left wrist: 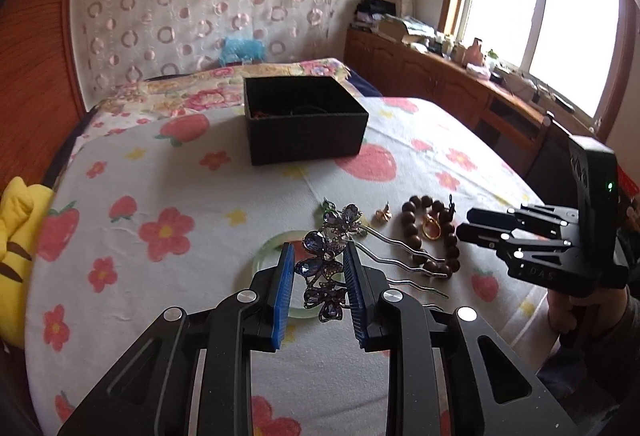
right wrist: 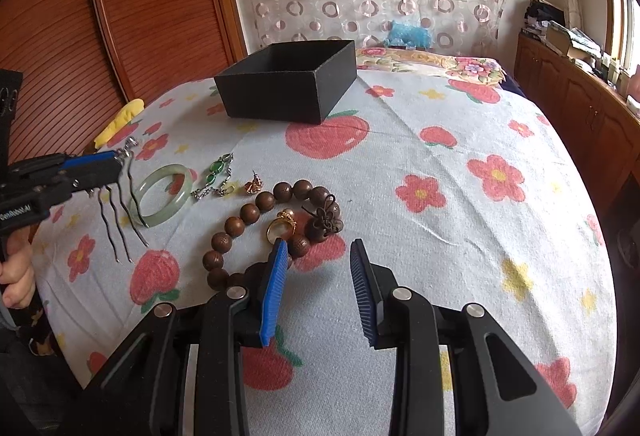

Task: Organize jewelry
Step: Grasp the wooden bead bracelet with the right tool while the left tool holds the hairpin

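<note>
On a bed (left wrist: pixel 168 172) with a strawberry-print sheet, the left tool (left wrist: pixel 319 272) pinches a jeweled flower hairpin (left wrist: pixel 326 268) between its blue pads. Only the right wrist view shows the hairpin's wavy prongs hanging clear above the sheet, beside a pale green bangle (right wrist: pixel 164 194). The right tool (right wrist: pixel 320 276) is spread and holds nothing; a wooden bead bracelet (right wrist: pixel 276 224) with a gold ring (right wrist: pixel 280 228) inside its loop lies just ahead of its left finger. A black open box (right wrist: pixel 288 80) sits farther back.

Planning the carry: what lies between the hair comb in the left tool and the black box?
Only bare bedsheet, seen in the left wrist view, from hair comb to black box.
</note>
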Demonstrator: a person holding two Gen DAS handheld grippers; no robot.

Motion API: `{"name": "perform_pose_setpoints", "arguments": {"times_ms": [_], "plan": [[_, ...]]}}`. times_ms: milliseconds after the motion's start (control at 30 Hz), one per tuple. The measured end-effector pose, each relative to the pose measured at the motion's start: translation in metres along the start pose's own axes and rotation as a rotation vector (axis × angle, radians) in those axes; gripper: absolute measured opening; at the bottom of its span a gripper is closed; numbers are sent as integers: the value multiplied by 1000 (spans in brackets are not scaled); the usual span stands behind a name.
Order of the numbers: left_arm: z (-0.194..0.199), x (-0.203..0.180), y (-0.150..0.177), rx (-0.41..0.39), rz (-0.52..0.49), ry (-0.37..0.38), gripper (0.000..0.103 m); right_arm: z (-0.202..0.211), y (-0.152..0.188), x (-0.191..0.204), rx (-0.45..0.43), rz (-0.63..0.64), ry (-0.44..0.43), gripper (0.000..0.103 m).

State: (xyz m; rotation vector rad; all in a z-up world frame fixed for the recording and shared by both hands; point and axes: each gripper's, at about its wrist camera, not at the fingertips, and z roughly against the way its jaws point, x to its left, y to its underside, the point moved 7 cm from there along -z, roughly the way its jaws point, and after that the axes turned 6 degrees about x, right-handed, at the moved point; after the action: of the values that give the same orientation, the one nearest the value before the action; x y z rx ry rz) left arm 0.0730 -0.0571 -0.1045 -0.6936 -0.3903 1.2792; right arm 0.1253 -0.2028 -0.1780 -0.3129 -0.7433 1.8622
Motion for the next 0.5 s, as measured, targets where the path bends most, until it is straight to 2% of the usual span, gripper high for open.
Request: {"name": "perform_pose_setpoints", "arguments": {"times_ms": [267, 500], "plan": [[6, 7, -2, -23, 20, -1, 23, 6, -24, 0, -31, 42, 44, 35], [11, 12, 1, -39, 33, 3, 23, -23, -35, -10, 75, 81, 47, 35]]}}
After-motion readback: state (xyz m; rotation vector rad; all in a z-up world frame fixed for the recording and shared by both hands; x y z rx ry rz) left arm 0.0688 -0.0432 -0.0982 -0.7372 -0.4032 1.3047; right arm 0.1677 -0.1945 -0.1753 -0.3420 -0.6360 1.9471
